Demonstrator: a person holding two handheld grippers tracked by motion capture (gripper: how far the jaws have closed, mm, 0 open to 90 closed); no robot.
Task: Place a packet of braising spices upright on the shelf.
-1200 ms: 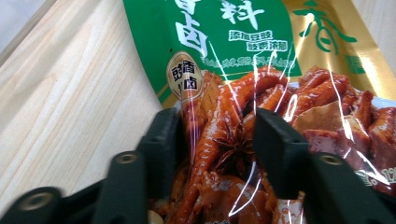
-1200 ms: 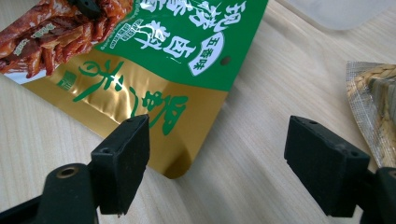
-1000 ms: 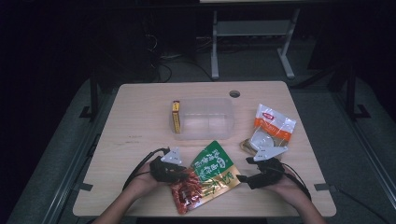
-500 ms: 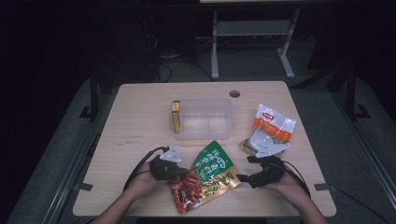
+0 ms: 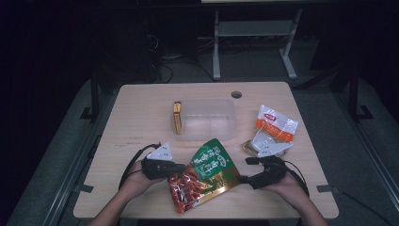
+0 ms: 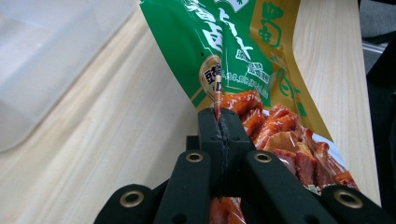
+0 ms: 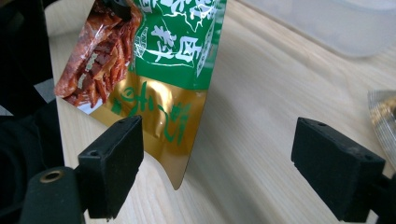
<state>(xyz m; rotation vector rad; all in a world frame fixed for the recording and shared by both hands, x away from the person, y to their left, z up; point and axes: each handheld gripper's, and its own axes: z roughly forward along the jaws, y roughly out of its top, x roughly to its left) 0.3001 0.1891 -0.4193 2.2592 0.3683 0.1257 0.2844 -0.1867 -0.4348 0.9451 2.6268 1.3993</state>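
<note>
Pouch (image 5: 204, 173) sits a bit lower at the table's near edge vs half a sec ago, tilted up off the wood, so prob mid-transfer. Left gripper (image 6: 219, 122) is clamped tight on its edge. Right gripper (image 7: 217, 158) view shows what the high view can't: jaws spread wide, pouch corner between them, not touching.

From my feed both grippers are matte black: the left gripper (image 5: 181, 168) has brass-ringed screw holes along its arms, the right gripper (image 5: 242, 179) has chunky square jaws. Each carries a grey three-cornered plate and trails a black cable, forearms bare
</note>
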